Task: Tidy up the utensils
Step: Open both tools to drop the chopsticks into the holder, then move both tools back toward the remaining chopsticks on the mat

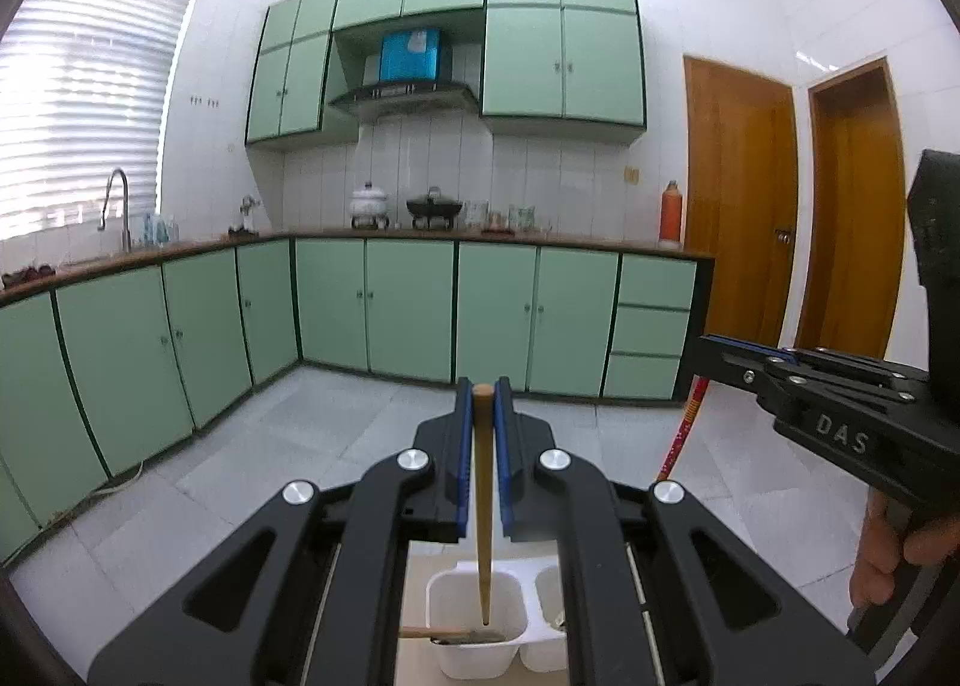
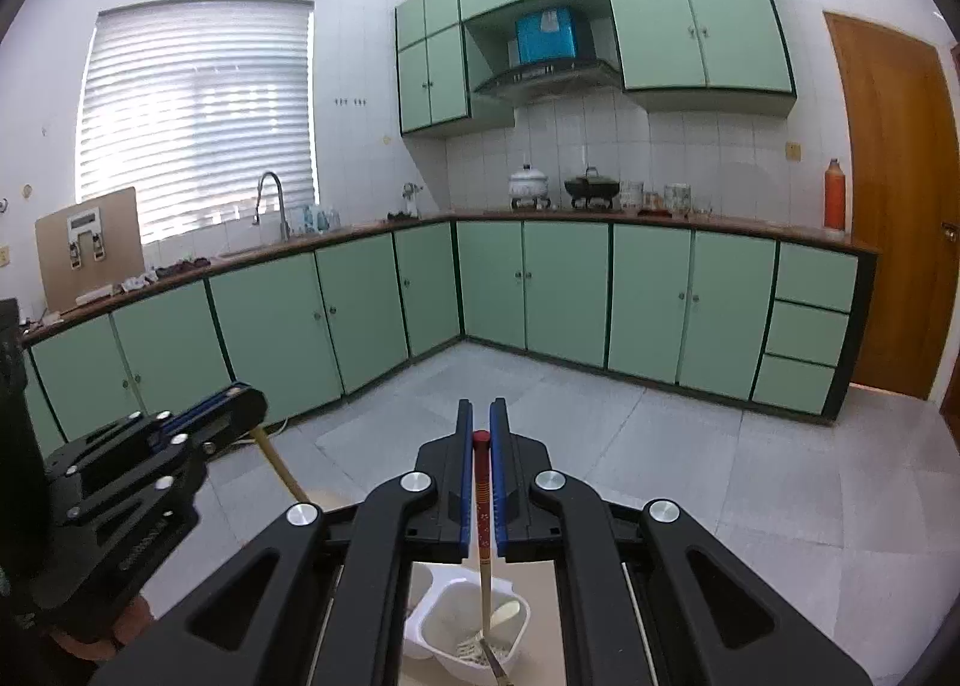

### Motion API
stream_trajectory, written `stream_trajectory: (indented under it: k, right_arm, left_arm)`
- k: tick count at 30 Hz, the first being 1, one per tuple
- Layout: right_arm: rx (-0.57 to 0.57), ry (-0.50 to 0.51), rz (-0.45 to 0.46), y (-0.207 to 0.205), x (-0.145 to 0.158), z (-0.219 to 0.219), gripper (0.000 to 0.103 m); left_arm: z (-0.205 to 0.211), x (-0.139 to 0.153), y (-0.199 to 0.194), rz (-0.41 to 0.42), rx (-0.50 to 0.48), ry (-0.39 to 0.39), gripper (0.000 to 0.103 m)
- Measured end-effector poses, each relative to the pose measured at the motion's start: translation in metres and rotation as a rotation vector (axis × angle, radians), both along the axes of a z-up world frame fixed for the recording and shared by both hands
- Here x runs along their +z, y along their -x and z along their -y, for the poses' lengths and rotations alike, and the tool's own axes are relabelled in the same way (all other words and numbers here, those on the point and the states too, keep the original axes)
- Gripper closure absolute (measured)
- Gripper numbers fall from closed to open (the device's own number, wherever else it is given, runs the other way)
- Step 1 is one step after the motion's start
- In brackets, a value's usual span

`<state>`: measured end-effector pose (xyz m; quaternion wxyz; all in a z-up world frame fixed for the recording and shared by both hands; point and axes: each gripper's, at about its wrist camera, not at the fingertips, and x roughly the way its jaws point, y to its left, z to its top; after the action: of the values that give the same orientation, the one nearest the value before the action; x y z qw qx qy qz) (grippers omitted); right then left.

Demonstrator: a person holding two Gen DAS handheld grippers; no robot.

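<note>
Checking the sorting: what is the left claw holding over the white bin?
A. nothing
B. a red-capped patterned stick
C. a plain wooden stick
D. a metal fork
C: the left claw is shut on a plain wooden stick whose lower end dips into the white bin; the red-capped stick is in the right claw.

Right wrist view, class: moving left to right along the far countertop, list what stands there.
Wooden board → faucet → white lidded pot → black wok → orange thermos.
</note>
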<state>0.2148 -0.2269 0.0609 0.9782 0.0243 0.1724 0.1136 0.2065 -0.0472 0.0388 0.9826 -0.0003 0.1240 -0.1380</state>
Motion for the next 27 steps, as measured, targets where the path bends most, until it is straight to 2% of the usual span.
stream_trajectory:
  k: [9, 10, 12, 14, 16, 20, 22, 26, 27]
  right_arm:
    - [0.022, 0.007, -0.1, -0.006, -0.038, -0.009, 0.097]
    - [0.021, 0.005, -0.109, -0.007, -0.04, -0.01, 0.097]
    - [0.014, 0.0, -0.118, -0.003, -0.045, -0.008, 0.095]
    - [0.009, -0.001, -0.116, 0.001, -0.045, -0.007, 0.089]
    - [-0.008, 0.004, -0.102, 0.008, -0.044, -0.006, 0.074]
    - [-0.04, 0.004, -0.067, 0.027, -0.038, 0.0, 0.057]
    - [-0.065, 0.003, -0.038, 0.042, -0.036, 0.003, 0.044]
    - [-0.107, 0.028, 0.008, 0.075, -0.04, 0.005, 0.028]
    - [-0.115, 0.032, 0.013, 0.083, -0.043, 0.005, 0.024]
  left_arm:
    - [-0.011, -0.038, -0.02, -0.121, 0.001, -0.021, 0.094]
    - [-0.012, -0.04, -0.02, -0.126, 0.002, -0.02, 0.093]
    - [-0.017, -0.042, -0.018, -0.133, 0.01, -0.014, 0.084]
    - [-0.021, -0.041, -0.012, -0.127, 0.016, -0.007, 0.067]
    - [-0.023, -0.039, -0.007, -0.118, 0.019, -0.007, 0.064]
    - [-0.029, -0.033, 0.011, -0.095, 0.039, -0.019, 0.046]
    - [-0.031, -0.031, 0.021, -0.087, 0.048, -0.02, 0.039]
    - [-0.038, -0.035, 0.051, -0.07, 0.066, -0.02, 0.021]
    - [-0.039, -0.037, 0.058, -0.068, 0.071, -0.019, 0.02]
